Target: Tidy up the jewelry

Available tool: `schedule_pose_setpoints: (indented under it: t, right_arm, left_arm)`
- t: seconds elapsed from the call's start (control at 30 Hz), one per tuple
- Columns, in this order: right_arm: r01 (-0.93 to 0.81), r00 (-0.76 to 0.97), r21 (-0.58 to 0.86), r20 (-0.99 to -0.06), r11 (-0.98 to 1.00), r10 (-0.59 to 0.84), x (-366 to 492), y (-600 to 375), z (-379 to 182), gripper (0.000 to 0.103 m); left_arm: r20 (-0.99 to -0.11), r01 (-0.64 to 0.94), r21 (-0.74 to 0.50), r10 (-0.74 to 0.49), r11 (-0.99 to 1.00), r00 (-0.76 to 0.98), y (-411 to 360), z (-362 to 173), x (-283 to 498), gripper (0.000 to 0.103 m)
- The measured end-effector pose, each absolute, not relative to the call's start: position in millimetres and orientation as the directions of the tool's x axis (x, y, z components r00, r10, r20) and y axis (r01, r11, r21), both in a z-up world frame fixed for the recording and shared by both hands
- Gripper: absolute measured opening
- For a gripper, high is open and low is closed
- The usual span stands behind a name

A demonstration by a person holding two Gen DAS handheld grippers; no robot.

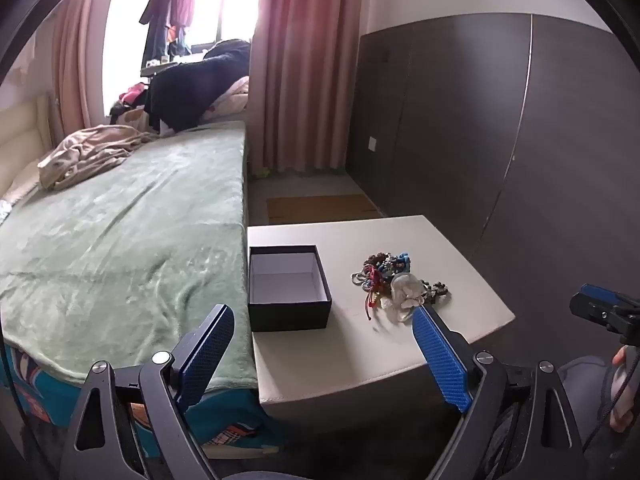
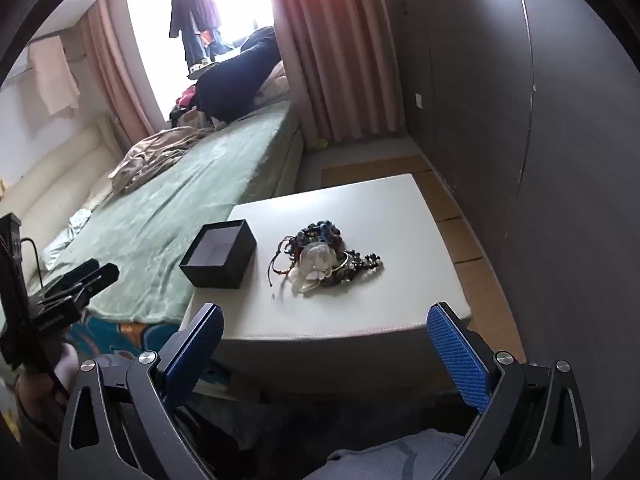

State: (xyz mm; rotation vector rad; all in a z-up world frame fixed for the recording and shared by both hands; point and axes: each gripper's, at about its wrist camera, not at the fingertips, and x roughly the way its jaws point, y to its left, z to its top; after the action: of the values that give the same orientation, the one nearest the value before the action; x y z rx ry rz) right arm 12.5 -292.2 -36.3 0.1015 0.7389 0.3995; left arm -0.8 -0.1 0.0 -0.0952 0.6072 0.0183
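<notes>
A tangled pile of bead bracelets and cords with a clear flower piece lies on a white table; it also shows in the right wrist view. An open, empty black box stands at the table's left edge, next to the bed; it shows in the right wrist view too. My left gripper is open and empty, held before the table's near edge. My right gripper is open and empty, also short of the near edge. Each gripper shows at the edge of the other's view.
A bed with a green blanket touches the table's left side. Dark wardrobe panels stand to the right. Pink curtains and a window with hanging clothes are at the back. Cardboard lies on the floor behind the table.
</notes>
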Motion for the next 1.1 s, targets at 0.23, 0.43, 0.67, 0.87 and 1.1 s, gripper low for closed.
schedule_pose_setpoints:
  t: [0.23,0.43,0.67,0.87,1.1]
  right_arm:
    - [-0.325,0.672,0.193,-0.642,0.926,0.37,12,-282,-36,0.103]
    - [-0.328,0.667,0.186,-0.649,0.926,0.367,10,-281,-34,0.103]
    - [-0.322,0.66,0.213,-0.648,0.923,0.38,16,-281,-39,0.103]
    - [-0.325,0.666,0.214,-0.64,0.921,0.383,15,-286,-38,0.103]
    - [-0.323,0.665,0.218,-0.64,0.921,0.385,16,-286,-38,0.103]
  left_arm:
    - [-0.569,-0.029,-0.131,-0.051,0.991,0.821,9,2,1,0.091]
    - [-0.568,-0.023,-0.125,-0.052,0.992,0.822,7,-1,2,0.091]
    - [-0.572,-0.026,-0.132,-0.055,0.991,0.818,6,-1,3,0.091]
    - [-0.568,-0.03,-0.142,-0.057,0.989,0.821,8,-2,4,0.091]
    - [-0.57,-0.036,-0.142,-0.052,0.989,0.82,8,-4,5,0.091]
